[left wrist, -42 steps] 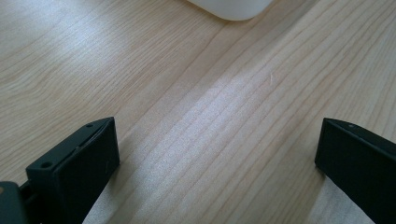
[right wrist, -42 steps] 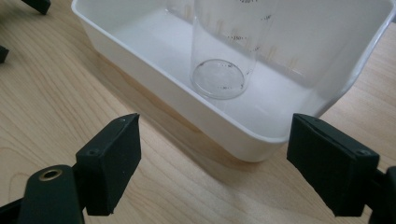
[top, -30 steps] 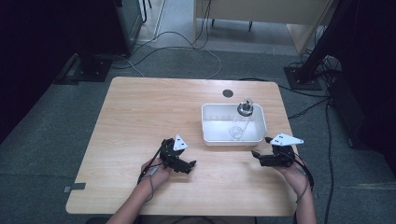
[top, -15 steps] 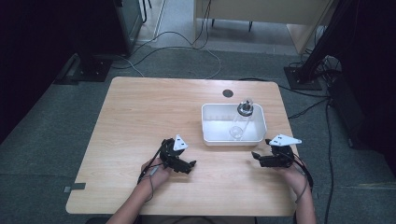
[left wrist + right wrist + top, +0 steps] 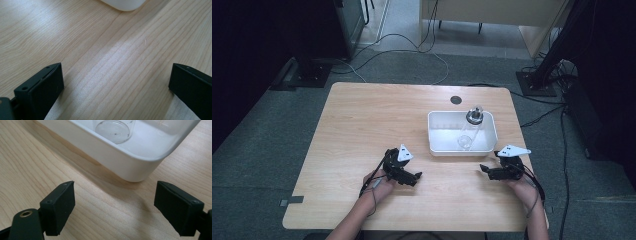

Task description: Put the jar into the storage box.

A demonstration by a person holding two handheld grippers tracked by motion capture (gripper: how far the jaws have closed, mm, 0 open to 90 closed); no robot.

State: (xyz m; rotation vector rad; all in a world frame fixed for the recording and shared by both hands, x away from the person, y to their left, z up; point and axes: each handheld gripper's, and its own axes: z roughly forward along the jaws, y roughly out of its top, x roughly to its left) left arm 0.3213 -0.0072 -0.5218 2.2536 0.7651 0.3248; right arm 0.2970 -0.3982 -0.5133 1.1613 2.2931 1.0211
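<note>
We hold the left gripper (image 5: 416, 176) and the right gripper (image 5: 483, 169) low over the pale wooden surface (image 5: 362, 125), both with fingers spread and released, near a white rectangular plastic tray (image 5: 437, 145) in which a clear glass bottle with a dark cap (image 5: 470, 128) lies.

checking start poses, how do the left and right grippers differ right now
The left gripper sits near the table's middle, clear of the white tray; the right gripper sits by the tray's near right corner. The left points toward the right gripper, and the right gripper points back at it. Both rest low with jaws wide open, holding nothing.
</note>
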